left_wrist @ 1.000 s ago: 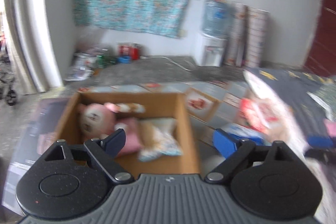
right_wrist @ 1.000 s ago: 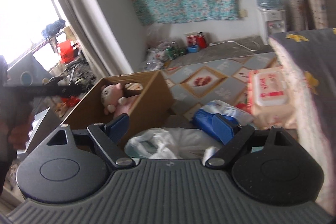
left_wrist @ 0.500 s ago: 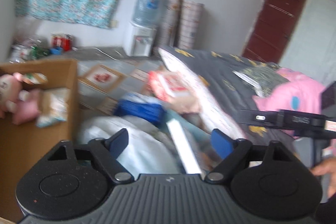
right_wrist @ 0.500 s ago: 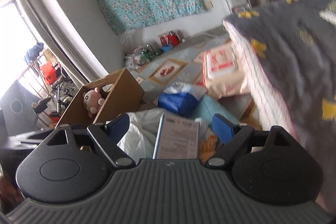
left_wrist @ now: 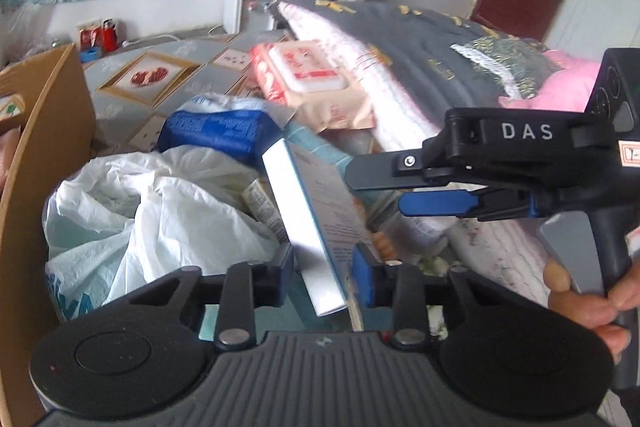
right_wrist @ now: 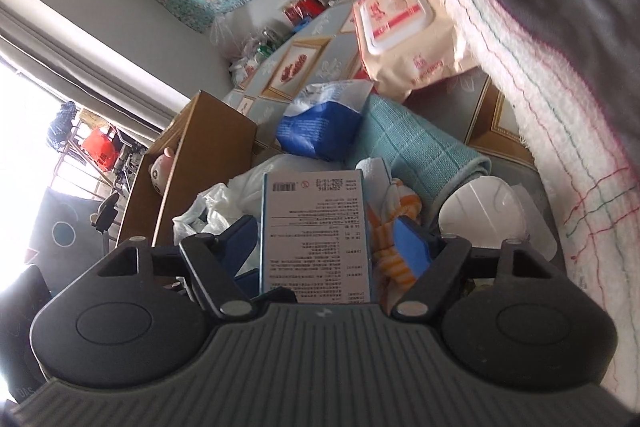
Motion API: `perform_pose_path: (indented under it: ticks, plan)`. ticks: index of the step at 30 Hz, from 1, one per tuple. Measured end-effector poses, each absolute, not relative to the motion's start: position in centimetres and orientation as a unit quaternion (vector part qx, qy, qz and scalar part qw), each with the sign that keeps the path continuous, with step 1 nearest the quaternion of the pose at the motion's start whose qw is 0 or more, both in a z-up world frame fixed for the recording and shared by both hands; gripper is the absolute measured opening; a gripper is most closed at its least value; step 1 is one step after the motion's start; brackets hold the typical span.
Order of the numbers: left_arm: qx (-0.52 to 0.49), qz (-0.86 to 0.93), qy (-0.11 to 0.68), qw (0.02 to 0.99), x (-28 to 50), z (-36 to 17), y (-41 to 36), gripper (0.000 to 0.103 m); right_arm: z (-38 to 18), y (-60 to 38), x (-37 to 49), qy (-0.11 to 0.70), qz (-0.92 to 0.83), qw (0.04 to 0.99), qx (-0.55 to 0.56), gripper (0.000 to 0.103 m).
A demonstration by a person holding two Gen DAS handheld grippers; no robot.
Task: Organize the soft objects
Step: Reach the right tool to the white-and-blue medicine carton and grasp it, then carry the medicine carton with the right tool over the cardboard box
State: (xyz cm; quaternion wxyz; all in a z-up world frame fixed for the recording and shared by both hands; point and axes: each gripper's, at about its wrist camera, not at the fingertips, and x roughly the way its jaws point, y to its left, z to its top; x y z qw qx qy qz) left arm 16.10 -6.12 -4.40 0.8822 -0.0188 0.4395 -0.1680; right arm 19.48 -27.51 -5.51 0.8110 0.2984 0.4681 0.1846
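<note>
Left gripper (left_wrist: 323, 274) fingers sit narrow around the white-and-teal box (left_wrist: 308, 223), tilted atop the floor pile beside the cardboard box (left_wrist: 44, 131). Right gripper (right_wrist: 326, 243) fingers spread wide either side.

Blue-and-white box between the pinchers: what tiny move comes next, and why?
Probably squeeze the left gripper shut and lift the blue-and-white printed cardboard box clear of the crumpled white plastic bag: its fingers flank the box closely, though whether they grip yet is unclear.
</note>
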Motion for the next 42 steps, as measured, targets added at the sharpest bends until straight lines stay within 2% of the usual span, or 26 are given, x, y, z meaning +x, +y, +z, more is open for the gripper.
perform_pose_path:
  ticks: [15,23,28,42]
  plan:
    - [-0.050,-0.171,0.451,0.875,17.0,-5.6,-4.2,0.029,-6.7,-25.0,20.8,0.498,0.201,0.796,0.278,0.068]
    - [-0.059,-0.180,0.454,0.871,17.3,-5.8,-3.8,0.032,-6.6,-25.1,20.1,0.489,0.186,0.807,0.275,0.052]
    - [-0.058,-0.183,0.449,0.873,17.3,-5.5,-4.0,0.031,-6.3,-26.0,19.2,0.477,0.176,0.810,0.292,0.046]
    - [-0.058,-0.193,0.380,0.903,13.9,0.4,-3.9,0.031,1.0,-26.7,15.8,0.391,0.206,0.845,0.301,0.046]
